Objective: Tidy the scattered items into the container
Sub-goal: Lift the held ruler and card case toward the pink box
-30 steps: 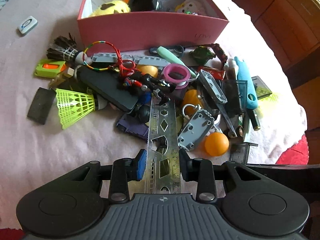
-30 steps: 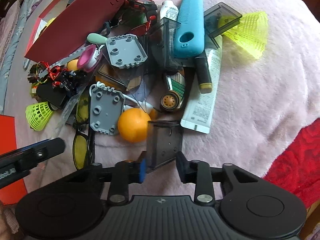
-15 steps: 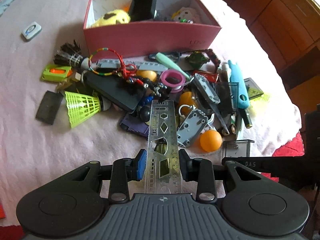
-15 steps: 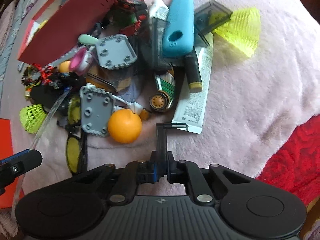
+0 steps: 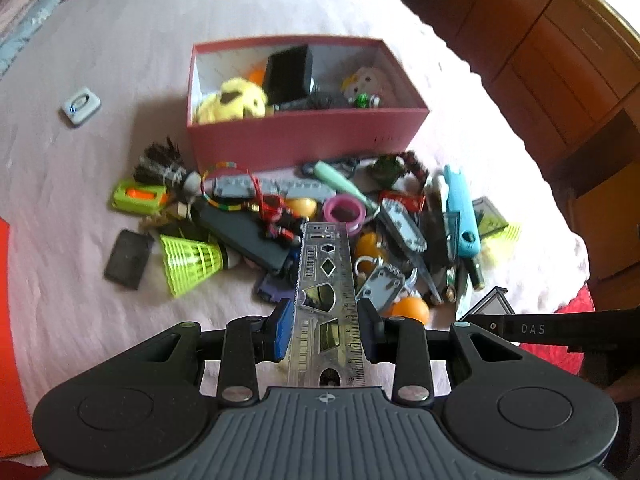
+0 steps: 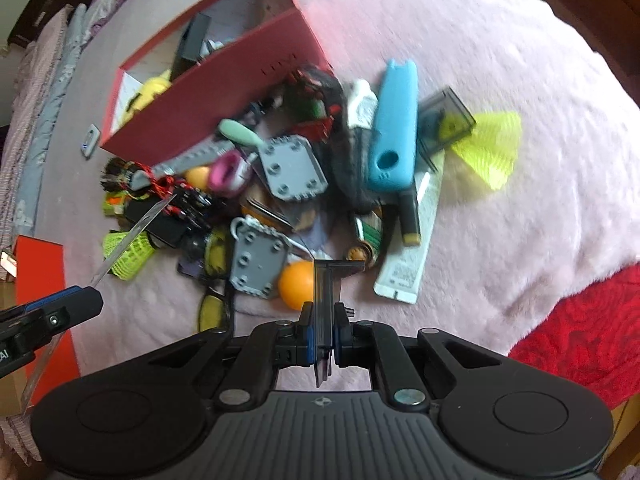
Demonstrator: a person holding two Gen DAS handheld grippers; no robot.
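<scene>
My left gripper is shut on a metal stencil ruler, lifted clear of the pile and pointing toward the pink box. In the right wrist view the same ruler slants up from the left gripper at the left edge. My right gripper is shut on a smoky transparent plastic box, held edge-on above the blanket. The pink box sits beyond the pile and holds a yellow plush toy, a black cube and a small doll.
A heap of clutter lies in front of the box: orange balls, grey plates, a blue case, green shuttlecocks, a white tube, yellow glasses. A small white device lies apart on the pink blanket. Wooden furniture stands at right.
Both grippers have risen from the pile. The right gripper closed on the transparent box, which turned edge-on and lifted. The left one kept its grip on the ruler.
</scene>
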